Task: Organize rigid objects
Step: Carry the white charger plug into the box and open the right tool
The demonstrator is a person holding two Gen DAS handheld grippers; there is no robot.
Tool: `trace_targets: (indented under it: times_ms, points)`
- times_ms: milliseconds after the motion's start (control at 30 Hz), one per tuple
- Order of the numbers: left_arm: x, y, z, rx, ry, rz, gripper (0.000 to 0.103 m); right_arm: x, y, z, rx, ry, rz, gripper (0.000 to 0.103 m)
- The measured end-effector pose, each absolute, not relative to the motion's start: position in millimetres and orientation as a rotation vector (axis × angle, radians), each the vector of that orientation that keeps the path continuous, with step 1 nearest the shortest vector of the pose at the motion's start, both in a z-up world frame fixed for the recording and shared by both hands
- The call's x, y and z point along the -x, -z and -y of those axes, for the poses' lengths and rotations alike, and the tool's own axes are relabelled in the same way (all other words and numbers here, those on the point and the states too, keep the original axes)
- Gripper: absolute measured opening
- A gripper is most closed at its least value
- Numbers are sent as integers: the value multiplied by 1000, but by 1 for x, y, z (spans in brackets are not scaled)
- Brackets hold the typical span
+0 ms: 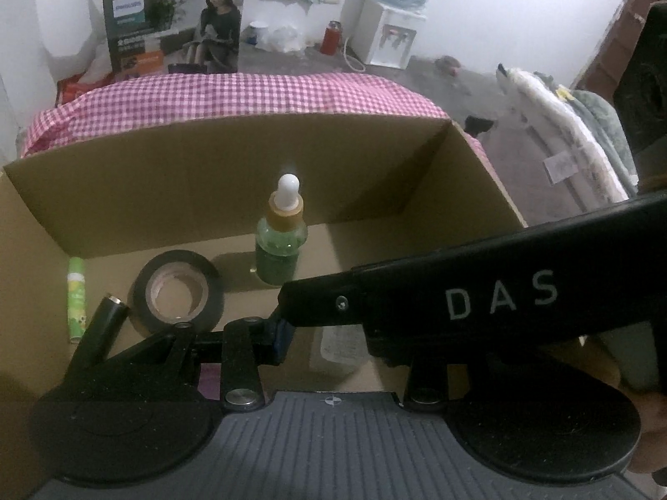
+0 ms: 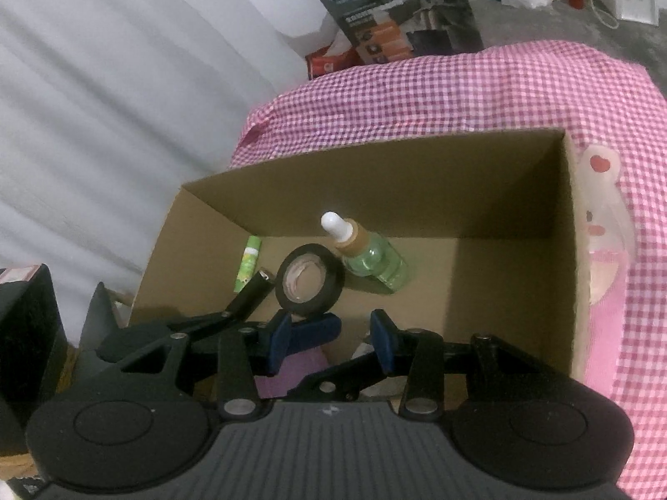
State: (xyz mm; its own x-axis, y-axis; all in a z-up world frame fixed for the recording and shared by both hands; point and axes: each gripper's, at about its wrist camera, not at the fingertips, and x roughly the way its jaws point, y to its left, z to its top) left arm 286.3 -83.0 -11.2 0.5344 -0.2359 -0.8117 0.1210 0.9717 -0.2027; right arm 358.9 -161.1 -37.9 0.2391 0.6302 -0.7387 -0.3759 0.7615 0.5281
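1. left wrist view looks down into the open cardboard box (image 1: 208, 175), which sits on a pink checked cloth (image 1: 250, 91). the sorted things are already on its floor.
2. a green dropper bottle (image 1: 278, 250) stands upright near the middle. a black tape roll (image 1: 177, 291) lies flat just left of it. a green tube (image 1: 76, 300) and a black cylinder (image 1: 104, 325) lie by the left wall.
3. the left gripper (image 1: 325, 341) shows only one blue pad (image 1: 280, 339). the other gripper's black body crosses in front and hides the rest, so i cannot tell whether the jaws clench anything.
4. the right gripper (image 2: 329, 339) has its pads apart over the box's near edge. a purple thing (image 2: 300, 368) lies low in the gap, and i cannot tell whether the pads press it.
5. the step looks like working at the near end of the box. keep both tools low and slow there.
6. the two tools overlap closely, so move one at a time to avoid a knock.
7. stay clear of the bottle, which likely tips easily. use the bare floor on the right.
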Motion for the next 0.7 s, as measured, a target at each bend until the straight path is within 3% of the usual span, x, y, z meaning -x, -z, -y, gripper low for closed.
trace_targets:
  times_ms: [133,367,700]
  points:
    - [-282,4,84,118,221,-961,42,-355,33,163,-238,-696,-1111,45]
    - [-256,-20,80,107,226,-892,61,-332,2,183,-294,-713,-989,46]
    - [-161,-63,54,133,366,-737,87,-227,-52,237,-406,-711,-790,60]
